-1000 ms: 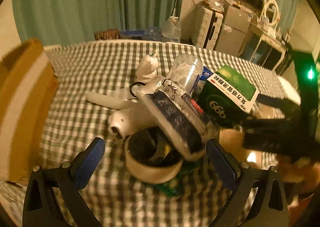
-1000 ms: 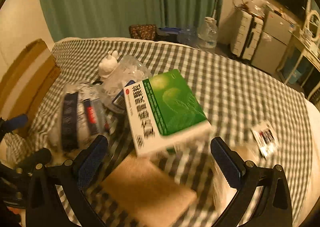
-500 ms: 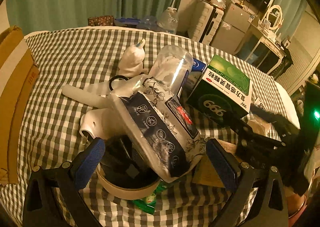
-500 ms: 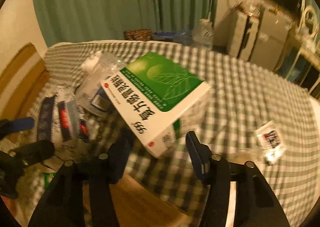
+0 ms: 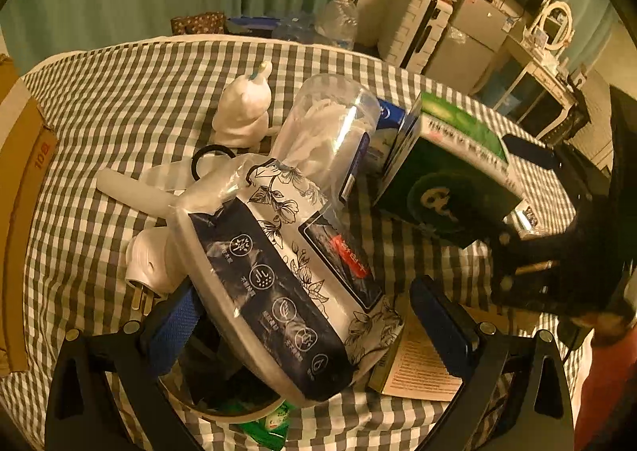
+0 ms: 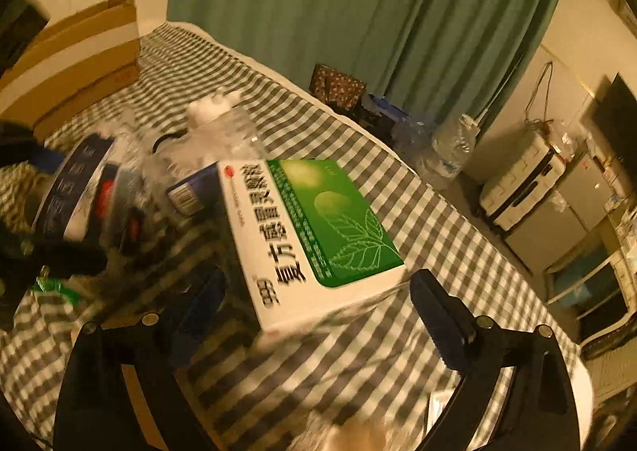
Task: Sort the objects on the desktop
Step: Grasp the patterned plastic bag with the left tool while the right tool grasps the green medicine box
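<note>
In the left wrist view a dark blue and white flowered pouch (image 5: pixel 286 252) leans on a white tape roll (image 5: pixel 215 411). My left gripper (image 5: pixel 306 325) is open, its blue pads (image 5: pixel 175 323) on either side of the pouch's lower end without pressing it. In the right wrist view a green and white medicine box (image 6: pixel 314 236) lies between the jaws of my right gripper (image 6: pixel 314 311). Those jaws are opening and the pads (image 6: pixel 438 315) stand off the box. The same box (image 5: pixel 446 180) sits tilted at the right of the pile.
A checked cloth (image 5: pixel 119 92) covers the table. The pile also holds a clear plastic tub (image 5: pixel 330 132), a white rabbit-shaped bottle (image 5: pixel 243 112), a white plug (image 5: pixel 151 260), a black hair tie (image 5: pixel 211 156) and a tan leaflet (image 5: pixel 422 367). A cardboard box (image 5: pixel 24 192) stands at the left edge.
My right gripper closed on the green box, tipped it up, then opened again as the wrist rolled. My left gripper came lower and closer over the flowered pouch.
</note>
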Action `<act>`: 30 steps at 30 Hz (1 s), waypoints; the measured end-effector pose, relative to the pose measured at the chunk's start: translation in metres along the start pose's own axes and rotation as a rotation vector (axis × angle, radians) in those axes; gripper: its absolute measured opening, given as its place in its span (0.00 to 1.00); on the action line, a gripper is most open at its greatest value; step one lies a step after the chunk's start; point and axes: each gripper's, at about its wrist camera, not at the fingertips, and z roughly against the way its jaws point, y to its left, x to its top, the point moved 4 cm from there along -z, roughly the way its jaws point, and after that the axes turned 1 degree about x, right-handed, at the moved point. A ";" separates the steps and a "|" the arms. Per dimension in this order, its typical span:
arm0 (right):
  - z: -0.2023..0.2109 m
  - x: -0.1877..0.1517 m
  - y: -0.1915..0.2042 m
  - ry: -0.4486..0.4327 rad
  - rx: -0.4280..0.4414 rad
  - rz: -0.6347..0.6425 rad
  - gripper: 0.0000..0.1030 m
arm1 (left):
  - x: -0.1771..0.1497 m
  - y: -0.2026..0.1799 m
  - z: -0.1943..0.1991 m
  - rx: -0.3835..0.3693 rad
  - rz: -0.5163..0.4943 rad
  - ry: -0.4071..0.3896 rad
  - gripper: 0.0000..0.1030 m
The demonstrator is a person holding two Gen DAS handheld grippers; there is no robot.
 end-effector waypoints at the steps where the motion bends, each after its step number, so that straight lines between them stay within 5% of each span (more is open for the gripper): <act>1: -0.002 -0.001 -0.002 0.003 0.011 -0.015 0.94 | 0.000 0.000 -0.001 0.003 -0.004 0.006 1.00; 7: 0.010 -0.008 -0.013 -0.022 0.060 -0.070 0.94 | -0.001 -0.002 -0.001 -0.025 0.031 0.016 1.00; 20: -0.028 0.004 -0.008 0.127 0.069 0.084 0.96 | 0.002 -0.005 -0.011 -0.068 0.072 -0.037 1.00; 22: -0.046 0.001 -0.003 0.175 0.067 0.025 0.96 | 0.003 0.001 -0.008 -0.057 0.085 -0.055 1.00; 25: -0.042 -0.002 -0.004 0.124 0.061 -0.099 0.92 | 0.003 0.007 -0.006 -0.085 0.107 -0.063 0.98; 30: 0.005 -0.027 -0.023 0.062 -0.068 -0.396 0.82 | 0.005 0.013 0.002 -0.136 0.136 -0.047 0.80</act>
